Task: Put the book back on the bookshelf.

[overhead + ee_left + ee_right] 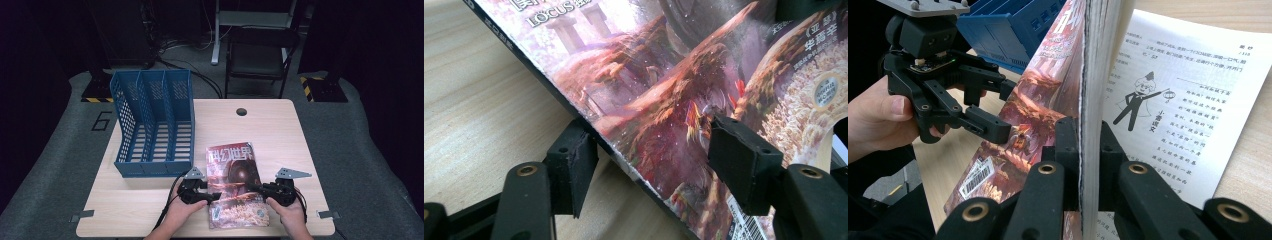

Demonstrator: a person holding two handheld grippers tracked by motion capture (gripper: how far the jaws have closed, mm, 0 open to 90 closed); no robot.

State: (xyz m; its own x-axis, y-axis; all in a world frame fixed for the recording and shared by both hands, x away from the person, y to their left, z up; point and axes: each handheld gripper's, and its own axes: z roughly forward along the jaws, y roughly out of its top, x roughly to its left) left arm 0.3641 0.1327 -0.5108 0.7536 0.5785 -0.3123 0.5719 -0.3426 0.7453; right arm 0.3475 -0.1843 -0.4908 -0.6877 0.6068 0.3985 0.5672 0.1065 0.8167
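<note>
A magazine (232, 180) with a reddish fantasy cover lies near the table's front edge. My right gripper (252, 187) grips its right side. In the right gripper view the right gripper (1087, 150) is shut on the cover and a thick wad of pages, held up on edge, with a printed page (1168, 100) lying flat beyond. My left gripper (212, 196) is at the magazine's left edge. In the left gripper view the left gripper (659, 165) stands open astride the spine, one pad (574, 165) beside the edge and the other pad (744, 160) over the cover (649, 75).
A blue three-slot file rack (155, 125) stands at the table's back left, its open slots facing the front. The wooden table (280, 130) has a cable hole (241, 111) near its far edge. A dark chair (260, 55) stands behind the table.
</note>
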